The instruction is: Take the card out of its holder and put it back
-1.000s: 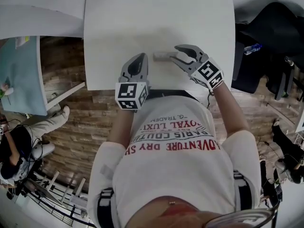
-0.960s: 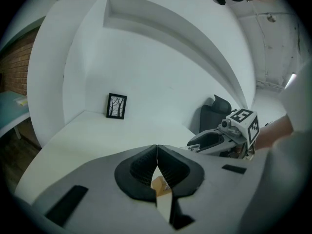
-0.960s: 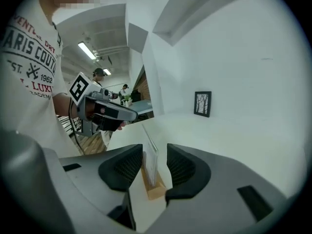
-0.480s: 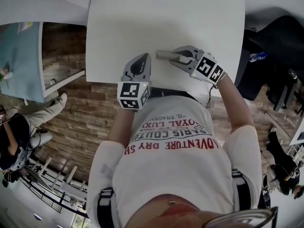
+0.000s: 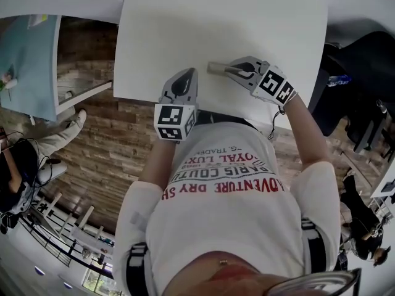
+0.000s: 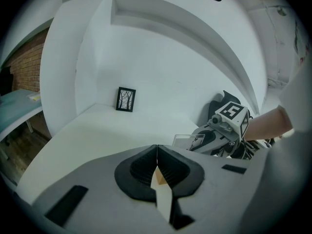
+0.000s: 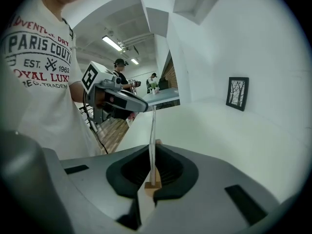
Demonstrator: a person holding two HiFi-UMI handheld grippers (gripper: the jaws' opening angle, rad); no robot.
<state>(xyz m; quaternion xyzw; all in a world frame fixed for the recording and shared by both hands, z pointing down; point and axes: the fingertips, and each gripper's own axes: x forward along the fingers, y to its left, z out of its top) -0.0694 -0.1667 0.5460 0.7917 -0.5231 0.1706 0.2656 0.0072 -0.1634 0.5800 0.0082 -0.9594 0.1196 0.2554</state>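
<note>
The right gripper point(image 5: 227, 70) is clenched on the card holder point(image 5: 216, 68). Its jaws have just been closing, and their pads now pinch a thin clear sheet that stands up from a small wooden block point(image 7: 152, 184) between them. Seen edge-on, the card cannot be told apart from the sheet. The holder is near the front edge of the white table point(image 5: 216, 23), at about 2 o'clock from the left gripper point(image 5: 184, 74) in the head view. The left gripper's jaws are together at the tips with nothing held, and it sits over the table's front edge, at about 8 o'clock from the holder. A small framed picture point(image 6: 126, 99) stands at the back of the table, at about 12 o'clock in the left gripper view.
</note>
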